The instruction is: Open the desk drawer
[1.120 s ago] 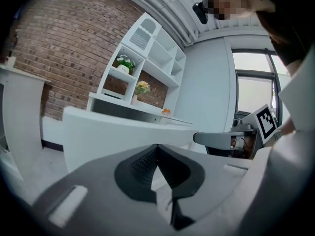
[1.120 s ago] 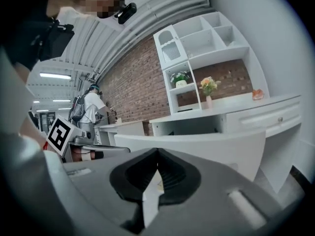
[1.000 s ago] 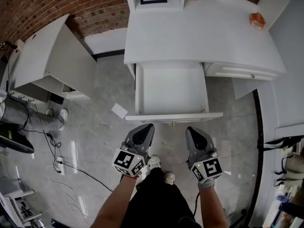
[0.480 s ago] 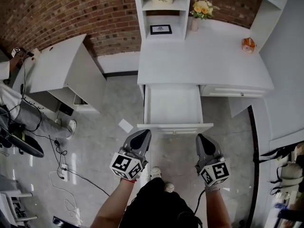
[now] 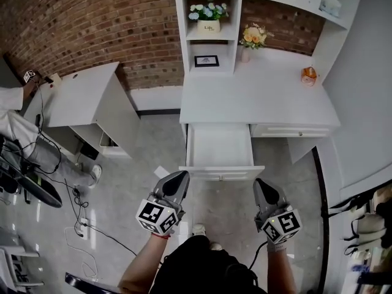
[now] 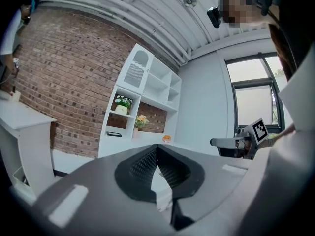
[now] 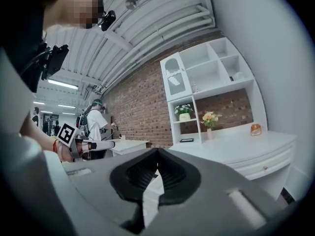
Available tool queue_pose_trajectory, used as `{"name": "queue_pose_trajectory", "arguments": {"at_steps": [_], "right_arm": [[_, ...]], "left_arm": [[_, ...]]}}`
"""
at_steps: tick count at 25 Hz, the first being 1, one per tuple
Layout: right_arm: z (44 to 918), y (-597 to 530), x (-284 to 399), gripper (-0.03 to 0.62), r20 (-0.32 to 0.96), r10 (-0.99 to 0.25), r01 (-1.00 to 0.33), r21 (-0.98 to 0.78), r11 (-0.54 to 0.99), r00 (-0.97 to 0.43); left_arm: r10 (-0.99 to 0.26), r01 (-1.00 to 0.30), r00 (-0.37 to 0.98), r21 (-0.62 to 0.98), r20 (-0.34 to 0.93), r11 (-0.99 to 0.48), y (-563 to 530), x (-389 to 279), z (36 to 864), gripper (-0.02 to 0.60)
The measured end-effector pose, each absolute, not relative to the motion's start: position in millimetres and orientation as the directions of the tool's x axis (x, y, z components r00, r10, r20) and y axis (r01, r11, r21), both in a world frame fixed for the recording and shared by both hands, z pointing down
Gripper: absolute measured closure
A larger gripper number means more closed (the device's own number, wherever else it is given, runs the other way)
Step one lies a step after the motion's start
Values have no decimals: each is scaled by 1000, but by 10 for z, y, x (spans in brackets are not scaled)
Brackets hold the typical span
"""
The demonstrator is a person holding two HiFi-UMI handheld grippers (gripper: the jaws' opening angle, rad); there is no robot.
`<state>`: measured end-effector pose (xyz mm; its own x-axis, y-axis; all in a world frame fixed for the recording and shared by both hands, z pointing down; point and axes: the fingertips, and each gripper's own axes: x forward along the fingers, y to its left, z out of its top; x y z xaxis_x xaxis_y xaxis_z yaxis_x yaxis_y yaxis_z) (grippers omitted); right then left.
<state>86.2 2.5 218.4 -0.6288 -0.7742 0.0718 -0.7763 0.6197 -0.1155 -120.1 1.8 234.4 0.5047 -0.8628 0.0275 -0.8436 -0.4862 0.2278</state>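
The white desk (image 5: 257, 94) stands against the brick wall. Its left drawer (image 5: 219, 147) is pulled out, with nothing visible inside, and its front panel (image 5: 222, 172) faces me. My left gripper (image 5: 179, 177) is held over the floor just left of and below the drawer front, shut and holding nothing. The right gripper (image 5: 263, 185) hovers below the drawer's right corner, also shut and holding nothing. Neither touches the drawer. In the left gripper view the jaw tips (image 6: 157, 147) meet, and the right gripper view shows the same (image 7: 158, 150).
A second drawer (image 5: 294, 130) on the desk's right is closed. A white side cabinet (image 5: 86, 100) stands to the left. A shelf unit holds flowers (image 5: 208, 14), a picture frame (image 5: 206, 60) and a vase (image 5: 252, 38). A paper (image 5: 160, 171) and cables (image 5: 92, 228) lie on the floor.
The view has pulled back from the desk, so the drawer looks smaller and farther. Both grippers sit farther from the drawer front. The drawer stays open.
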Motion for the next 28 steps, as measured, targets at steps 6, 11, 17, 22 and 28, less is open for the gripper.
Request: {"name": "queue_pose_trajectory", "arguments": {"at_steps": [6,11,17,22,28], "right_arm": [[1881,256,914,592,76,-723,-727,-99,680,-686],[1716,438,1010,592,60,-726,-728,-89,680,-685],[1693,576,1139,592,68,-737,-739,-111,664,-672],[1664,690,1167,592,64,-724,-726,-101,680,-687],[1617,889,1144,592,32,-705,-703,-114,702,-709]], "left_arm": [[-854,-841,520,190,20,-507,172,-1133,2032,580],[-855,-842,518,177,5,-509,297,-1135,1862,580],[-867,-851,498,190,-9,-490,389,-1143,1745,580],[-883,-863,469,206,-18,-462,496,-1127,1723,580],[-887,-867,463,205,-11,-455,722,-1014,1757,580]]}}
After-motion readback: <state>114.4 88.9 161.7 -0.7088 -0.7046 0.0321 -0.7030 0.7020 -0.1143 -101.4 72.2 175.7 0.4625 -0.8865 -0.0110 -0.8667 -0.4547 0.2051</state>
